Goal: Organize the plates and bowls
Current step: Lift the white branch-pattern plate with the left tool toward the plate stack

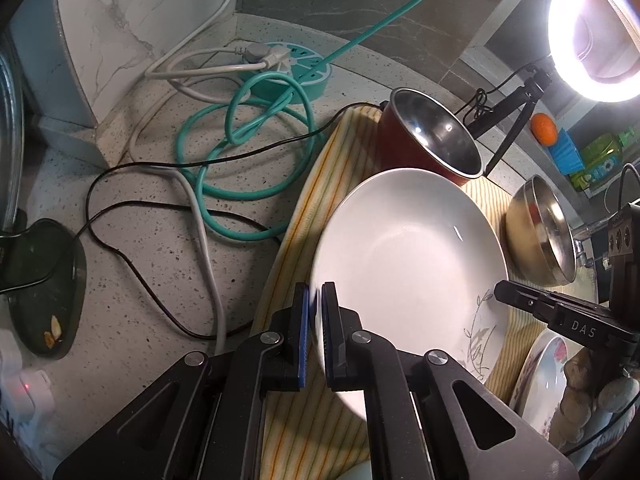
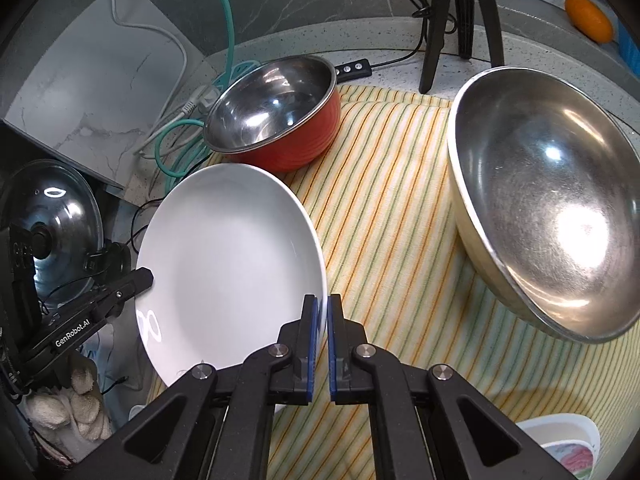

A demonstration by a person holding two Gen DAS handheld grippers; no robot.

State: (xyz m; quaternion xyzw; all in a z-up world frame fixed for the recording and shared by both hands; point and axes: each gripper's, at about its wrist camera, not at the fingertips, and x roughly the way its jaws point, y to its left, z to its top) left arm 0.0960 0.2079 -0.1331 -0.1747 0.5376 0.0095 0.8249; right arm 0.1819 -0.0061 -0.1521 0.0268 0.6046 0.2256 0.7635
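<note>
Left gripper (image 1: 316, 300) and right gripper (image 2: 323, 308): jaws clamped on opposite rims of the white plate (image 1: 408, 264), tilted above the striped cloth (image 2: 384, 184). Beyond, red bowl (image 2: 276, 120) and steel bowl (image 2: 548, 196) sit unstacked; sorting looks barely begun.

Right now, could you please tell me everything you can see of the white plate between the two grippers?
The white plate is a round, shallow, glossy dish that looks ceramic, plain inside with a grey leaf sprig painted near one rim. It is empty and looks clean. It sits tilted over the striped cloth, in front of the red bowl. The left gripper is shut on one rim and the right gripper on the opposite rim. Whether its underside touches the cloth cannot be told.
</note>
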